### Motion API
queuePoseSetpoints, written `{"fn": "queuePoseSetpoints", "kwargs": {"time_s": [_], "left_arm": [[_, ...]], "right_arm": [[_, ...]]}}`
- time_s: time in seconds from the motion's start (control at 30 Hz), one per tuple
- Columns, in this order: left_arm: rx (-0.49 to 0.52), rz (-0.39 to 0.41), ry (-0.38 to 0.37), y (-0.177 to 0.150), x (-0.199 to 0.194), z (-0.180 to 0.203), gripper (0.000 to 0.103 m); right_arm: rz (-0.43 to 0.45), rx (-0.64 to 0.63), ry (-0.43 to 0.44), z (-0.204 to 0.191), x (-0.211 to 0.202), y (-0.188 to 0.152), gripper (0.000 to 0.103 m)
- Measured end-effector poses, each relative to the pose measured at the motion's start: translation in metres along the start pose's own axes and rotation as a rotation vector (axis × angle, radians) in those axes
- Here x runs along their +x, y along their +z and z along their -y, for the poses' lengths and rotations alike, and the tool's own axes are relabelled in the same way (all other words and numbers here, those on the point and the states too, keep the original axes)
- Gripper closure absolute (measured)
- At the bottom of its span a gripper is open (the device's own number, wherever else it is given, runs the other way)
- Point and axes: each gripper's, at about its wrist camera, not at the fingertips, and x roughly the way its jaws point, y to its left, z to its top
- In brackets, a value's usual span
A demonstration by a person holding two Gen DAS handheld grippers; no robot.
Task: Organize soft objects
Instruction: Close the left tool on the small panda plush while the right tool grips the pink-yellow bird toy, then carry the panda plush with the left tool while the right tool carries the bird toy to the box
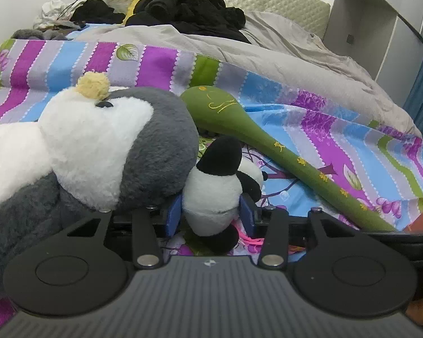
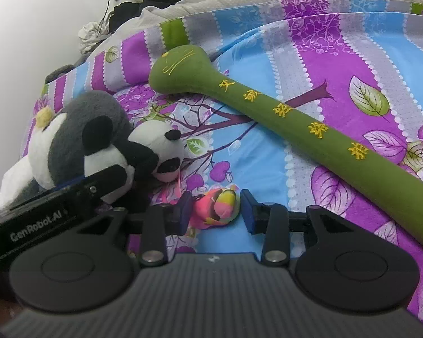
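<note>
Blue pads of the left gripper [image 1: 211,211] sit nearest in the left wrist view, one on each side of the panda [image 1: 214,194]; they look pressed into its white body, so I judge the panda clamped, gripped low so its head tips toward 2 o'clock. Leaning on it from 9 o'clock is the big penguin [image 1: 98,146], which crowds the left finger and could drag along if the panda is lifted. At 1 o'clock the green club [image 1: 268,146] runs diagonally over the striped sheet [image 1: 338,140]. Farther back, at 12 o'clock, lie a grey duvet [image 1: 282,48] and black clothes [image 1: 189,5].

Right wrist view: the right gripper [image 2: 214,211] brackets a small pink-and-yellow toy [image 2: 217,208] on the sheet. Its jaws stand partly apart; the left pad touches the toy, while a sliver of gap shows at the right pad, so I cannot tell whether it is gripped. At 10 o'clock the left tool's black body crosses over the panda [image 2: 158,146] and penguin [image 2: 70,129], close enough to bump. The club [image 2: 310,129] lies from 12 toward 3 o'clock, clear of both tools.
</note>
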Motion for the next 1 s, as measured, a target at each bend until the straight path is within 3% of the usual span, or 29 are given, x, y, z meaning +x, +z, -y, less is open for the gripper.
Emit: {"fn": "queuePoseSetpoints", "kwargs": {"time_s": [0.23, 1.0], "left_arm": [[-0.017, -0.006, 0.003, -0.004, -0.016, 0.003, 0.063], [-0.05, -0.071, -0.025, -0.059, -0.137, 0.042, 0.064]], "right_arm": [[-0.002, -0.006, -0.024, 0.001, -0.012, -0.003, 0.063], [-0.023, -0.108, -0.129, -0.004, -0.118, -0.062, 0.063]]}}
